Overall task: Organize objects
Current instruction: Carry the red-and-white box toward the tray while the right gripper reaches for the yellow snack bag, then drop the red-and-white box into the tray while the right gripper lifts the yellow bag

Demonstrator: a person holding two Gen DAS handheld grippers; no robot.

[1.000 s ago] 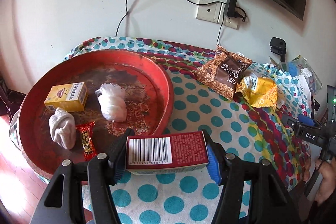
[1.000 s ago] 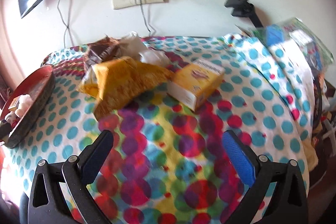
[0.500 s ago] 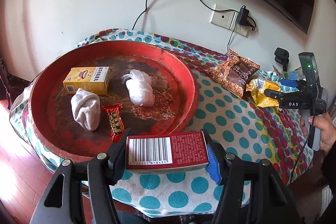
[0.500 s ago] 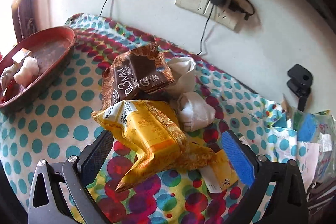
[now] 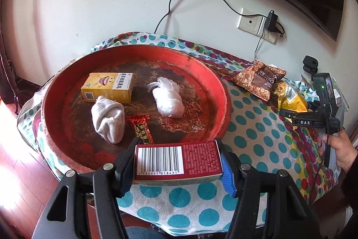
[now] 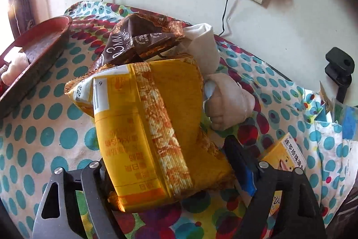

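Left gripper (image 5: 177,168) is clenched on a red box (image 5: 177,158), with the barcode side up, and hovers over the near rim of the red tray (image 5: 226,95). From left to right, the tray holds a yellow box (image 5: 107,86) at its back left, a white sock (image 5: 108,119) touching the front of that box, a red candy bar (image 5: 141,128) just beside the sock, and a clear bag (image 5: 166,99) near the middle. The tray stands on the left end of the counter (image 5: 252,127), which has a dotted cloth. To the right of the tray, near the back edge, lie a brown packet (image 5: 260,80) and a yellow packet (image 5: 289,99), touching each other.

Right gripper (image 6: 172,174) is at the right end of the counter. Its fingers (image 6: 238,158) stand on both sides of the yellow packet, at its near end, but I cannot tell if they press it or are apart from it. The packet partly lies on the brown one. A rolled sock (image 6: 228,100) is just beside it on the right, and a second yellow box (image 6: 285,153) lies behind the right finger.
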